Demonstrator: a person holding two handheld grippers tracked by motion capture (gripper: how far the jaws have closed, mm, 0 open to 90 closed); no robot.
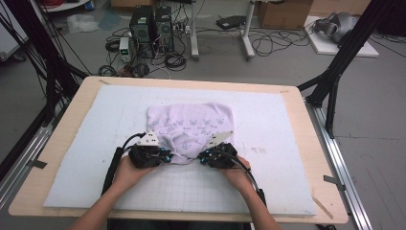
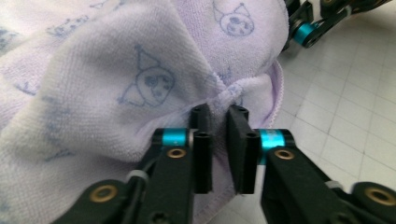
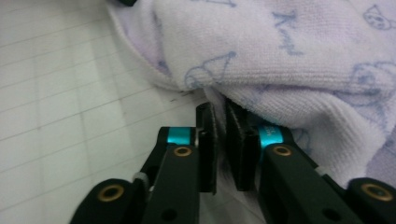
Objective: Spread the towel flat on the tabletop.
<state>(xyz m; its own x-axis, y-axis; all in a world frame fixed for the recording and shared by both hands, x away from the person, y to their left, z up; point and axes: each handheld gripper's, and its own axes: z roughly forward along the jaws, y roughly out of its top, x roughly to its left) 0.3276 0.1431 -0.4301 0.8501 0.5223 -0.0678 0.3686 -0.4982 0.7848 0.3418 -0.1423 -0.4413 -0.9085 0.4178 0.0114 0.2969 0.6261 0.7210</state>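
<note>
The lilac towel [image 1: 190,130], printed with small cartoon faces, lies rumpled in the middle of the white gridded mat [image 1: 258,191] on the bench [image 1: 72,110], and both grippers sit at its near edge, so nearly all the cloth stretches away from the jaws toward the far side of the bench. The left gripper [image 1: 165,157] is at the near-left corner and the right gripper [image 1: 203,158] at the near-right one, close together, with a short sagging run of hem between them; each hand is nearest its own corner, neither favoured. In the left gripper view the left gripper [image 2: 219,116] has its jaws clenched on a puckered fold of the stitched hem, the cloth bunched and pinched between the pads. In the right gripper view the right gripper [image 3: 219,112] is likewise clamped on a thin bit of towel edge that enters the narrow gap, the bulk of the fabric rising above and to the right. Any lift or spread should, I judge, carry that near edge along the line joining the two corners. How many layers each pinch takes cannot be told, since the folds hide the underside. The far corners are lost in the crumple in the high view, and the towel's long axis cannot be read while it is bunched.
</note>
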